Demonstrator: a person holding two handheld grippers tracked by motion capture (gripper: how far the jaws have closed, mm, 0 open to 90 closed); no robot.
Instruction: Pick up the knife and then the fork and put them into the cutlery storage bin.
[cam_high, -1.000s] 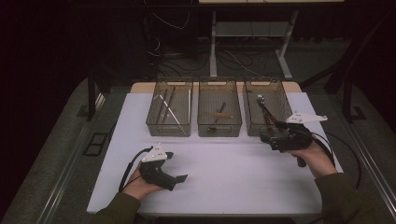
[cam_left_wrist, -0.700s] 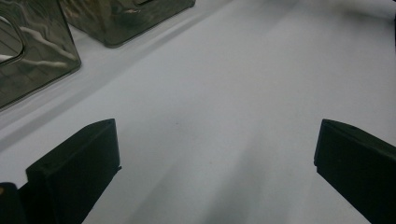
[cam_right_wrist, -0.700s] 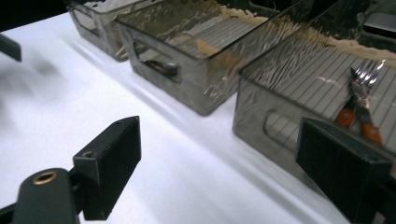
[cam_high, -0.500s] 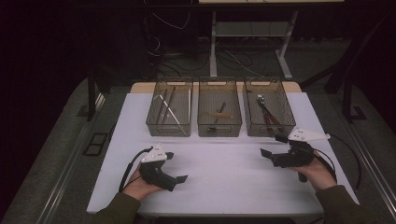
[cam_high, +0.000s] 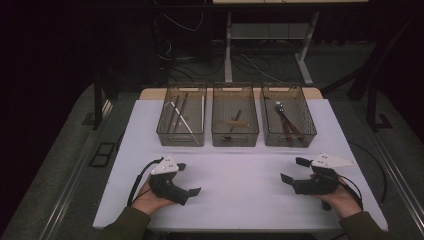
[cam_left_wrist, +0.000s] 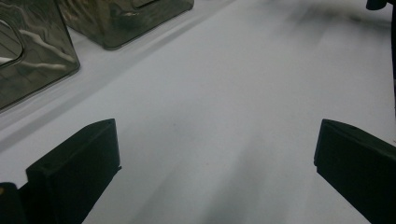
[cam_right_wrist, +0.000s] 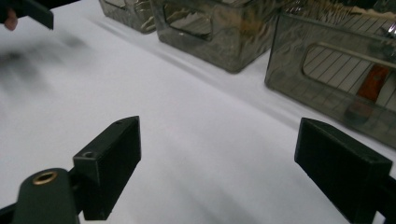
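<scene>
White tabletop (cam_high: 240, 175), both tongs (cam_high: 190, 178) (cam_high: 288, 169) gaping empty; nearest, red-handled metal pliers (cam_high: 286, 122) in the smoky plastic bin (cam_high: 310, 135): likely stiff, heavy, best gripped mid-handle.

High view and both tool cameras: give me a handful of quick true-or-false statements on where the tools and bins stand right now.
1. Three clear bins stand in a row at the far side of the white table. True: left bin, middle bin, right bin.
2. The right tool is shut on a utensil. False: its jaws stand wide apart with only bare table between them.
3. The left tool is open and holds nothing. True.
4. The right tool is reaching into the right bin. False: it rests low over the table's near part, apart from the bins.
5. The left bin is empty. False: several long thin sticks lie in it.
</scene>
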